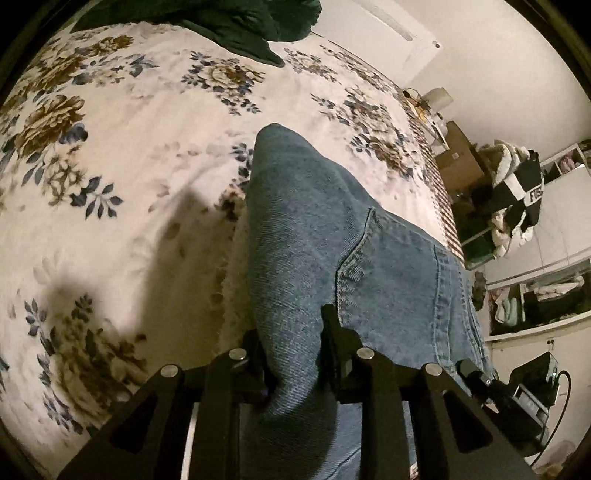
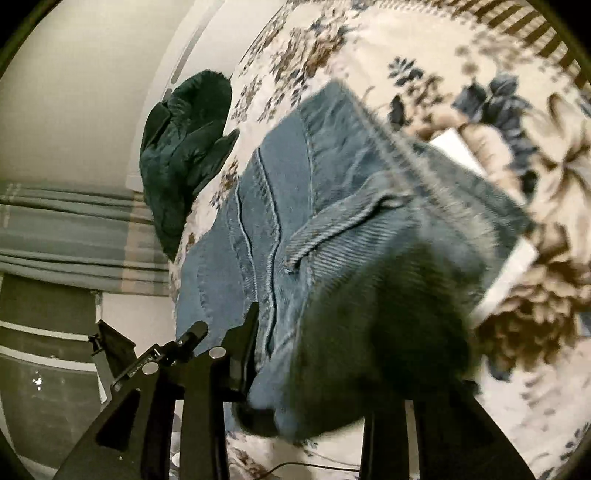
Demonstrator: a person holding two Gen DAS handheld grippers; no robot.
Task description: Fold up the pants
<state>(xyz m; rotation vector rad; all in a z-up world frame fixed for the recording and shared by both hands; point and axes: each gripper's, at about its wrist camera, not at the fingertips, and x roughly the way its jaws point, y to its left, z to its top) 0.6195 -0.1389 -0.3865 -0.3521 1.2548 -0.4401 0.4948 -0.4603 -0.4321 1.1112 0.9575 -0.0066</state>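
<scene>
Blue denim pants (image 1: pixel 332 229) hang over a floral bedspread (image 1: pixel 110 166). My left gripper (image 1: pixel 291 332) is shut on a bunched fold of the denim, which rises between the two black fingers and stretches away to the right. In the right wrist view the pants (image 2: pixel 332 206) show their seams and a pocket opening. My right gripper (image 2: pixel 306 354) is shut on a thick fold of the denim; its left finger (image 2: pixel 247 332) shows, its right finger is hidden under the cloth. The view is blurred by motion.
A dark green garment (image 1: pixel 251 26) lies at the bed's far edge, also in the right wrist view (image 2: pixel 184 147). To the right of the bed stand a cardboard box (image 1: pixel 458 158), a chair piled with clothes (image 1: pixel 513 192) and white shelves (image 1: pixel 554 288). A grey curtain (image 2: pixel 74 236) hangs left.
</scene>
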